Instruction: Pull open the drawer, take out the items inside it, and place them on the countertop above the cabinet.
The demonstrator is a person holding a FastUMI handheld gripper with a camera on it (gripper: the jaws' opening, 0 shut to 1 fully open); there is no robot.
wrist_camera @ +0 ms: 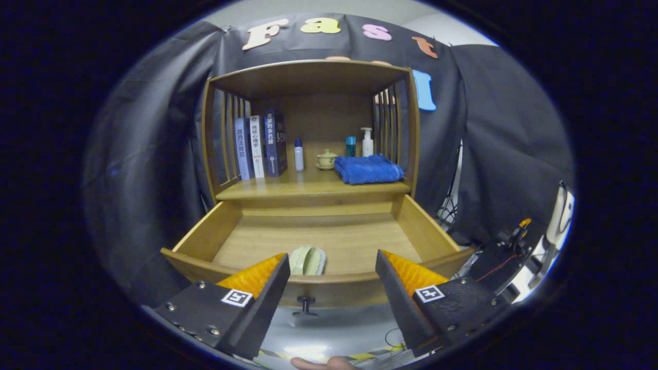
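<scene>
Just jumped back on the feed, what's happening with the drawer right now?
The drawer is already pulled open. A pale green item lies inside, by the front wall and just ahead of the fingers. The hand-held gripper hovers open above the front edge, holding nothing. On the countertop stand books, bottles, a small lidded cup and a blue towel.

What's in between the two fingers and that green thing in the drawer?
In the gripper view, the drawer's front wall and its knob lie between the open hand-held gripper and the pale green item.
</scene>
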